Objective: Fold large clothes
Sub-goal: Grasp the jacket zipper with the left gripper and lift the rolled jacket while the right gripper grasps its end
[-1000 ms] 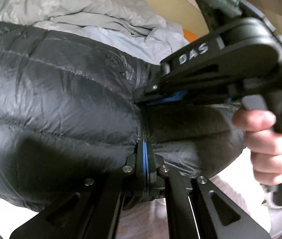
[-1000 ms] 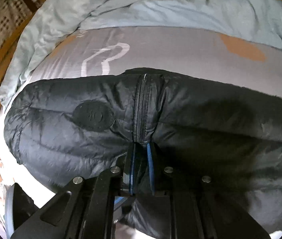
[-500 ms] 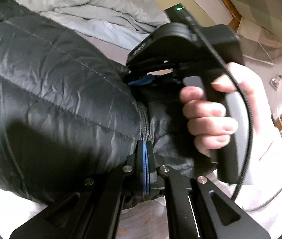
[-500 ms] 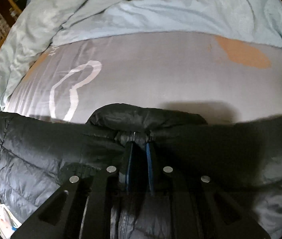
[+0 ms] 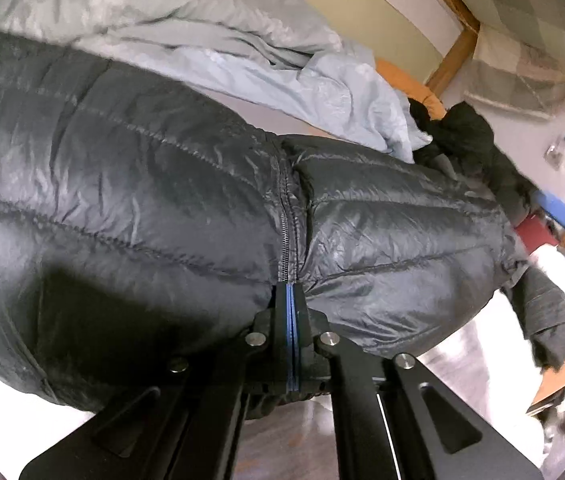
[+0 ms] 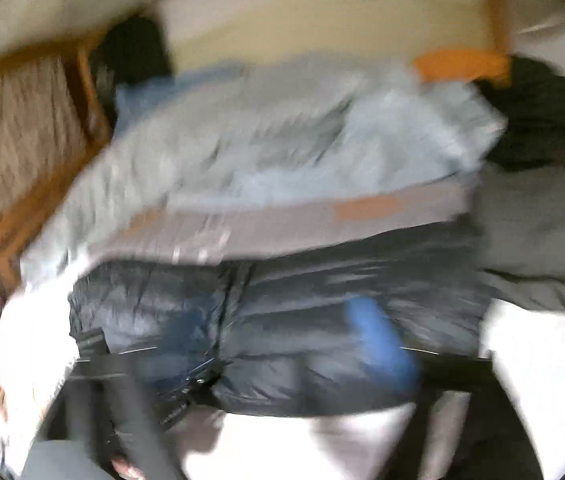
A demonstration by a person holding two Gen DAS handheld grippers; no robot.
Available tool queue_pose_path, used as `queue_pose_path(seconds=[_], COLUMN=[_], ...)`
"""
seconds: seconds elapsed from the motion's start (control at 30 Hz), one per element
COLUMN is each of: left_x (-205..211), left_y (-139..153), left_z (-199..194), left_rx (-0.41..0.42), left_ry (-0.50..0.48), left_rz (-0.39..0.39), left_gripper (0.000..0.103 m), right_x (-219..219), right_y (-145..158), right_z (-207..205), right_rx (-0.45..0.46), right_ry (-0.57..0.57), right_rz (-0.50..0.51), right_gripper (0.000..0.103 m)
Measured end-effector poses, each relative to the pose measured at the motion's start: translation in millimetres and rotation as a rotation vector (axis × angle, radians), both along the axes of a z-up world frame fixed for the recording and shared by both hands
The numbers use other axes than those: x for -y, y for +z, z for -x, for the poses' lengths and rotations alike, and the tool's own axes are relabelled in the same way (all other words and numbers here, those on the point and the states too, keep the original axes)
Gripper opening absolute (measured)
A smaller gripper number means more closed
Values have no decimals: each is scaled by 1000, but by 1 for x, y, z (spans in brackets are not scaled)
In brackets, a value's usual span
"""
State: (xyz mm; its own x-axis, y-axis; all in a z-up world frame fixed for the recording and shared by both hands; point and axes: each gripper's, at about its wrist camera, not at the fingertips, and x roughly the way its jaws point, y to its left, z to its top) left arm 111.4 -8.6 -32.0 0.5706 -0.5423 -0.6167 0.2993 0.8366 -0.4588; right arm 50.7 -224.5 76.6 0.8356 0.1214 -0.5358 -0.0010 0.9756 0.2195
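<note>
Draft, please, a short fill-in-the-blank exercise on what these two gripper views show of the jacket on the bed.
1. The left gripper is shut on the black puffer jacket at its ____.
2. The right gripper, jaws just opened, holds ____.
3. Behind the jacket lies a crumpled light ____ duvet.

Missing words: zipper; nothing; blue

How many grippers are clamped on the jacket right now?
1. The left gripper is shut on the black puffer jacket at its zipper. The right gripper has just been opening; its jaws stand wide and grip nothing.
</note>
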Motion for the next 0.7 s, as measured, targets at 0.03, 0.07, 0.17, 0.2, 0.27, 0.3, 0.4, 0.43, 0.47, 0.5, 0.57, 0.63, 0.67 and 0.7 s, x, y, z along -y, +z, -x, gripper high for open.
queue_pose_path(seconds=[0.03,0.07,0.17,0.2,0.27,0.3,0.4,0.43,0.47,0.5,0.57,0.63,0.67,0.7], left_x=[3,4,4,3,3,3,1,1,1,1,0,-1,0,0], left_y=[2,1,1,1,0,0,0,0,0,0,0,-1,0,0], left_z=[2,1,2,1,-1,-1,-1,-1,-2,-1,-2,-2,-2,-2], left_rx=[12,16,9,8,12,15,15,13,14,15,17,13,14,13], left_ry=[3,4,2,2,4,5,4,4,4,4,4,3,4,3], left_rz=[-24,-34,-17,-13,-20,-25,-24,-23,-25,-27,-29,-22,-22,-20], left_gripper=[4,4,4,4,4,4,4,4,4,4,4,4,4,4], right_x=[9,20,64,76,98,104,108,107,109,111,120,130,135,138], right_y=[-1,-5,-33,-47,-75,-83,-97,-103,-107,-112,-123,-142,-149,-152], right_z=[15,27,49,49,49,48,44,38,34,28,17,5,1,-3], right_rx=[28,42,20,-5,-54,-62,-41,-40,-37,-33,-16,-1,2,14], right_ry=[-48,-80,-145,-179,-245,-261,-261,-266,-258,-254,-272,-332,-352,-357], right_rz=[-6,-23,-214,-290,-439,-480,-502,-508,-524,-548,-606,-716,-772,-804], right_gripper=[103,103,103,103,102,102,102,102,102,102,100,96,95,95])
